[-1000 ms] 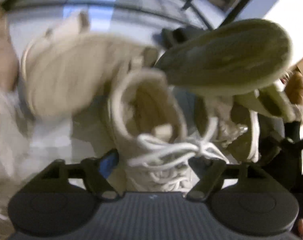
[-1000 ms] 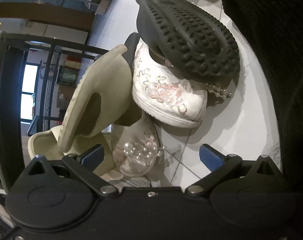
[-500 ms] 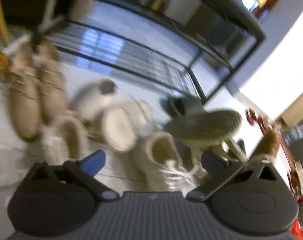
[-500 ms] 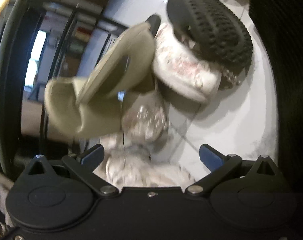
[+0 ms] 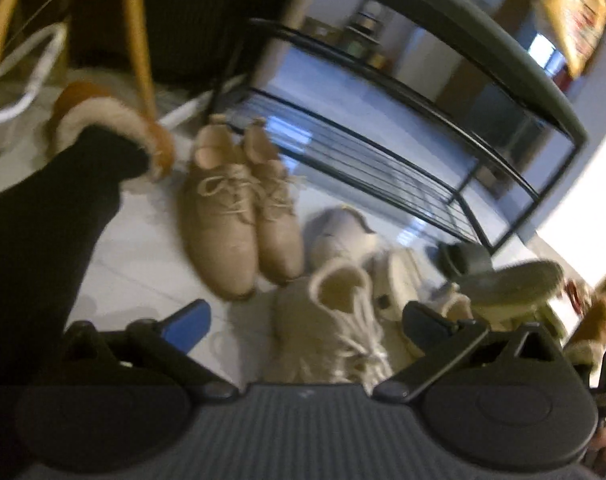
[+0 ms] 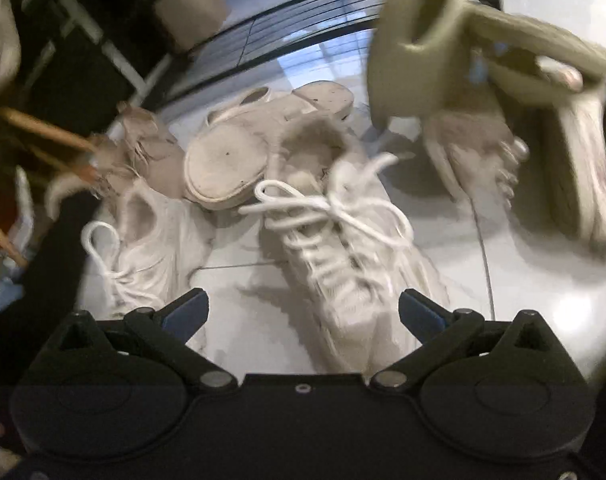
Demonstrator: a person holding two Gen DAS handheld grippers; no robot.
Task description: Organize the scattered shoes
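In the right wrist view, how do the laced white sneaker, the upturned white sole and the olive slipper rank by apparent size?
1. Laced white sneaker, nearest the camera.
2. Olive slipper and upturned white sole look alike; blur prevents ranking.

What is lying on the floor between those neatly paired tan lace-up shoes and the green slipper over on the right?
In the left wrist view, cream lace-up sneakers and a grey shoe lie between the tan pair and the green slipper.
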